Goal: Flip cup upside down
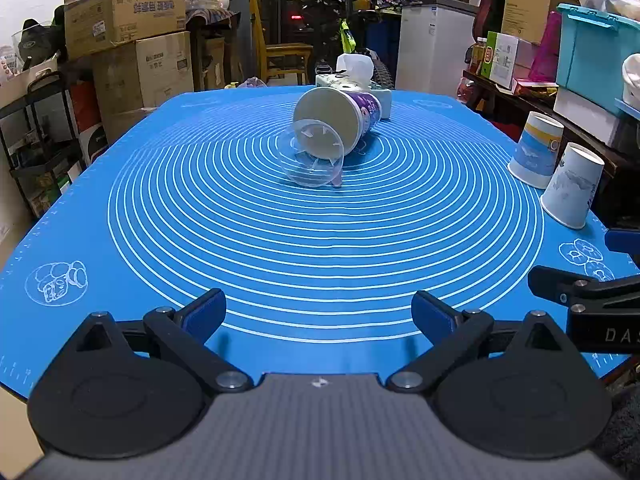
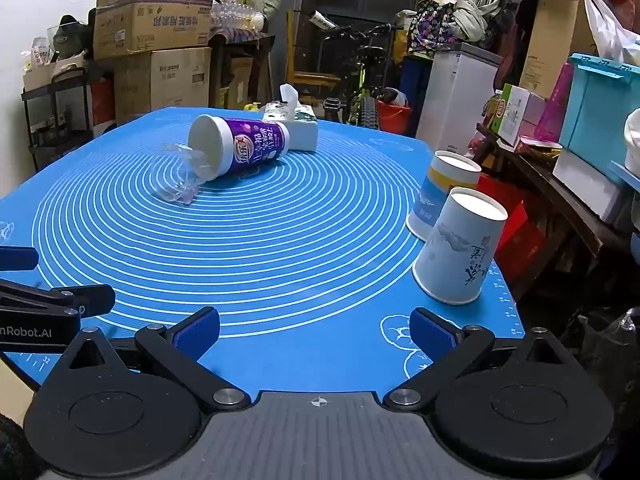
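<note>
Purple-and-white cup (image 2: 240,146) on its side, clear plastic cup (image 2: 180,178) at its mouth; both grippers' fingers (image 1: 204,312) spread, empty.

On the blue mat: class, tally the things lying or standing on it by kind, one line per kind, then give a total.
Paper cups standing upside down: 2, the yellow-banded cup and the nearer pale blue cup
Purple cup on its side: 1
Clear plastic cup on its side: 1
Tissue box: 1
Total: 5
</note>
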A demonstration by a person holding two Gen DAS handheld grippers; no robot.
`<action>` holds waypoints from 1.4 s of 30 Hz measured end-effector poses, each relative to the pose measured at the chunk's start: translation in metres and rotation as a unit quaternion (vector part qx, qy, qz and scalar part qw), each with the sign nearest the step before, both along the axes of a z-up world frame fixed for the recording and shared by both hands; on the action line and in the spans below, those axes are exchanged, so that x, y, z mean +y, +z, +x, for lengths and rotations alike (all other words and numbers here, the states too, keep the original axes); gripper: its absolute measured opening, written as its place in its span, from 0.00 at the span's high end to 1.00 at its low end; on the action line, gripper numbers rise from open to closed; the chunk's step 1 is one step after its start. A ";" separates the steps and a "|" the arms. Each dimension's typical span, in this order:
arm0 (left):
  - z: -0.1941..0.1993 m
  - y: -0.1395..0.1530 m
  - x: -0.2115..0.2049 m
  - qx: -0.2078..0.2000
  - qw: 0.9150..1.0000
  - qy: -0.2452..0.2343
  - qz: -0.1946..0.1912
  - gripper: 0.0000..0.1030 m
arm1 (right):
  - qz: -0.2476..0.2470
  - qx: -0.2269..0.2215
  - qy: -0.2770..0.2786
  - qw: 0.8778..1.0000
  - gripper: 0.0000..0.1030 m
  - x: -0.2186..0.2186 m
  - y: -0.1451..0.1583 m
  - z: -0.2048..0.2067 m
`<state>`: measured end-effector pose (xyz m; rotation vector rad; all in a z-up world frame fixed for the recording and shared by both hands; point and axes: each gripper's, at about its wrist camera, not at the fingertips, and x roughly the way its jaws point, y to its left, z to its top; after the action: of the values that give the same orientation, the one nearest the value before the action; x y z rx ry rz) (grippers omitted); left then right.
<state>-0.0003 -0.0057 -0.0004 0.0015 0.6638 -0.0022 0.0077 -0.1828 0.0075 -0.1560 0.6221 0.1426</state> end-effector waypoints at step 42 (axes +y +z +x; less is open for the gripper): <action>0.000 -0.001 -0.003 0.002 1.000 -0.003 0.002 0.05 | 0.004 0.002 0.002 1.000 0.02 0.000 -0.003 0.000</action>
<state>-0.0003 -0.0082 -0.0009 0.0067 0.6683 -0.0071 0.0081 -0.1832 0.0050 -0.1489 0.6259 0.1497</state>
